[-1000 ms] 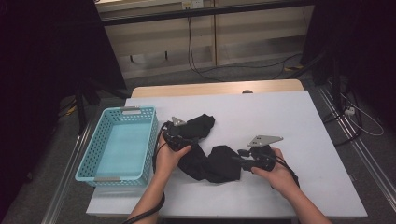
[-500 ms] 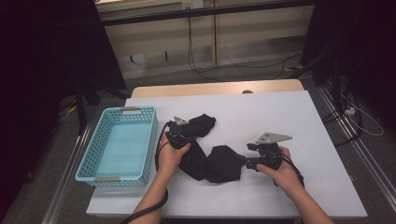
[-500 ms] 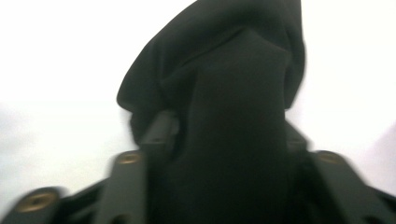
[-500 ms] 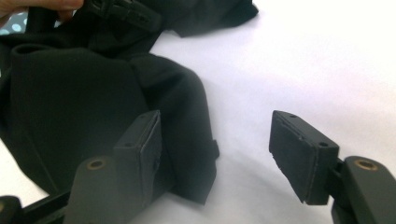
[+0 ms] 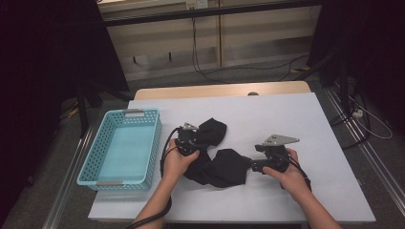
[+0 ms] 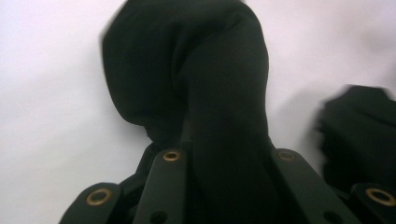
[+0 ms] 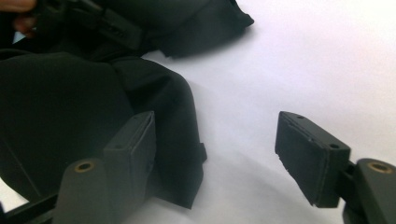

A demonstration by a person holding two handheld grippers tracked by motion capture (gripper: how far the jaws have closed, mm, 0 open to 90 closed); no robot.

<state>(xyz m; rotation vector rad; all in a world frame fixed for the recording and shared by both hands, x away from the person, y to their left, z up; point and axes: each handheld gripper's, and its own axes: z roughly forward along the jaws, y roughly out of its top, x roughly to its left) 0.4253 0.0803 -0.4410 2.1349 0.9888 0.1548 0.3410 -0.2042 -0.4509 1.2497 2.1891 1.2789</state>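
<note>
Releasing the black cloth [image 5: 215, 162], the right hand-held gripper [image 7: 215, 149] now gapes; the left hand-held gripper [image 6: 224, 158] stays clamped on it.

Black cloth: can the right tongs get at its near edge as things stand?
Probably yes. The right tongs stand open at the edge of the black cloth, one jaw over the fabric, the other over bare table. Nothing lies between; the left tongs grip the far end.

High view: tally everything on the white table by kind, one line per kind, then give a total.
Black crumpled cloth garment: 1
Light blue perforated plastic basket: 1
Hand-held black two-jaw grippers: 2, left gripper with cloth between its jaws, right gripper open at the cloth's edge
Total: 4
</note>
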